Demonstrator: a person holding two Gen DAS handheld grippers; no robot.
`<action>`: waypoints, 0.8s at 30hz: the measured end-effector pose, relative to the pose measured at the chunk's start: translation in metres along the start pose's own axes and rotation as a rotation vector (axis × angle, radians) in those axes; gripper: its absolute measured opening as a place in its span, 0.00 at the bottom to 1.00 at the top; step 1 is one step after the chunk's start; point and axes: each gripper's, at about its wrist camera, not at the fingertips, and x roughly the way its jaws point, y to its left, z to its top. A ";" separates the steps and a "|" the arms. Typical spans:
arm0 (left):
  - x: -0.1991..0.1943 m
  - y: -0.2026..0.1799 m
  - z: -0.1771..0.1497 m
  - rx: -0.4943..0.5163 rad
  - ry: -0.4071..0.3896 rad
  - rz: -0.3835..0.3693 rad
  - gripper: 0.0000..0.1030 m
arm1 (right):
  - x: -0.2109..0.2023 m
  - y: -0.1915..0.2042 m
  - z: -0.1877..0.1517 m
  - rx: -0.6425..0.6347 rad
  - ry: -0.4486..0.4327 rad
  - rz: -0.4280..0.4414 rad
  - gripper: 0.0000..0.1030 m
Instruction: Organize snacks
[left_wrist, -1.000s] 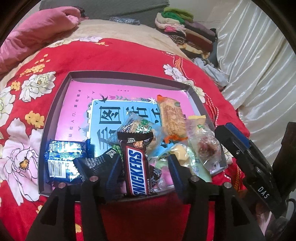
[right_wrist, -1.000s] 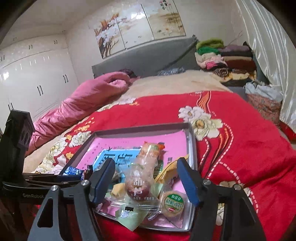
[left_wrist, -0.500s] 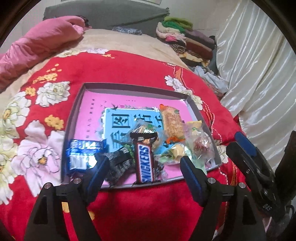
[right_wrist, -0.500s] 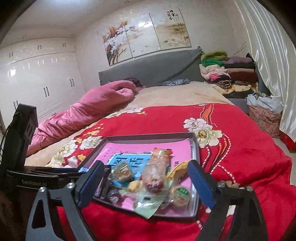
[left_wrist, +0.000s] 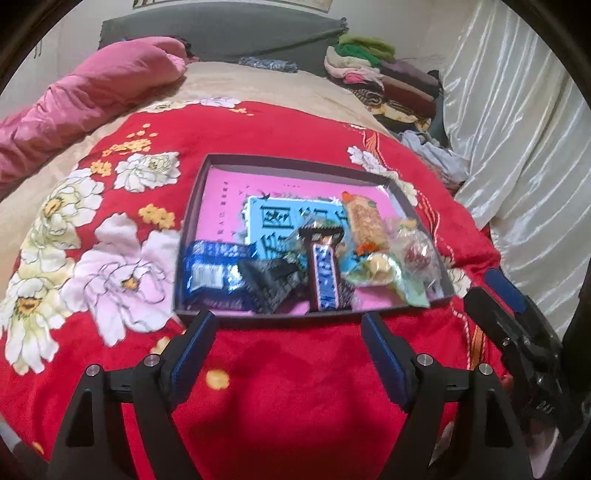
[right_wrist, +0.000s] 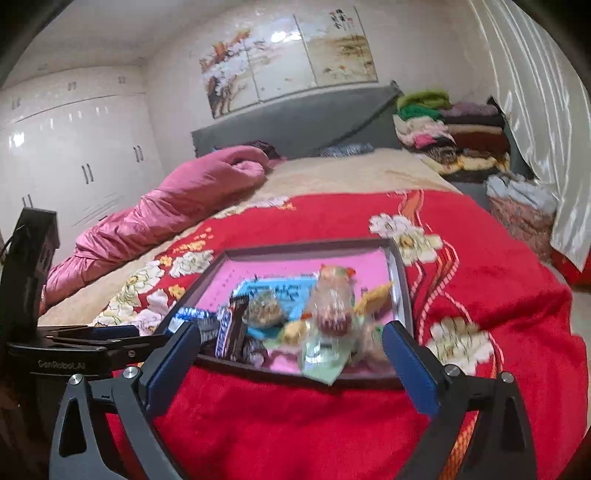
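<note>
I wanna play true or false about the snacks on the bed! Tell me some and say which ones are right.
1. The snacks lie in a tray on a red flowered blanket. True.
2. The left gripper is holding the Snickers bar. False: it is open and holds nothing.
3. A blue wrapper sits at the tray's left end in the left wrist view. True.
4. The right gripper is squeezed shut. False: its jaws are opening, nothing pinched.
</note>
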 end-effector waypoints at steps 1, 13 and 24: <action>-0.002 0.001 -0.004 0.001 0.002 0.001 0.80 | -0.001 0.000 -0.002 0.005 0.011 -0.010 0.97; -0.015 0.003 -0.032 -0.006 0.013 0.016 0.80 | -0.020 0.013 -0.021 0.009 0.088 -0.084 0.99; -0.027 -0.002 -0.048 0.018 0.026 0.024 0.80 | -0.028 0.031 -0.035 -0.024 0.139 -0.091 0.99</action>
